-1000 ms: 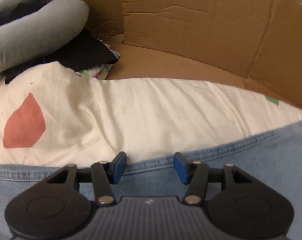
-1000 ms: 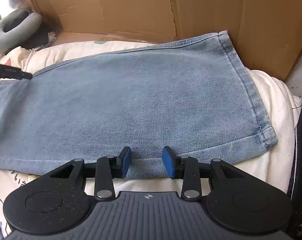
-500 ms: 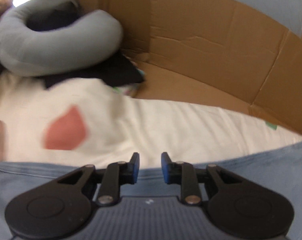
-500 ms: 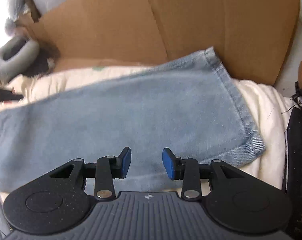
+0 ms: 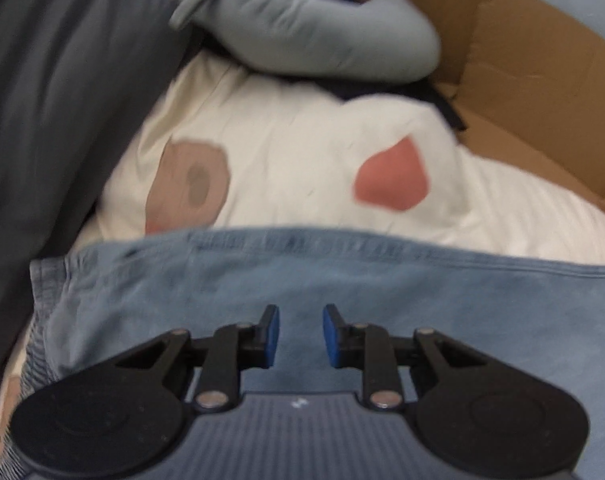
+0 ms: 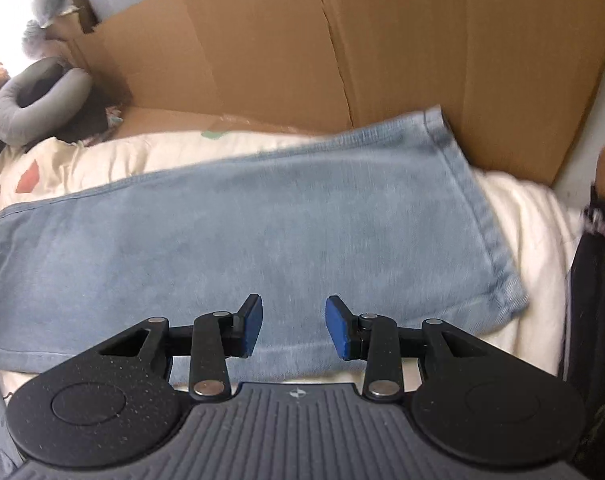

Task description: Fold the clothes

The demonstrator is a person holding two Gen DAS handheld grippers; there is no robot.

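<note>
Through my left wrist camera, my left tongs [image 5: 298, 336] hang steeply over the waistband end of the light blue denim jeans [image 5: 342, 300], fingers narrowly parted, pinching nothing. The jeans lie flat on a cream printed quilt [image 5: 302, 152]. Through the right wrist camera, my right tongs [image 6: 292, 326] stand spread above the near edge, close to the hemmed cuff [image 6: 486, 216]. The jeans' long axis runs leftward from the right tongs, before the brown cardboard wall [image 6: 342, 52].

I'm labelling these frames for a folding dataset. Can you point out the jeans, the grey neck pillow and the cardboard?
jeans [image 6: 262, 232]: right wrist view, middle of the flat denim leg.
grey neck pillow [image 5: 310, 28]: left wrist view, its thick curved arm.
cardboard [image 6: 442, 52]: right wrist view, bare upright panel behind the hem.
</note>
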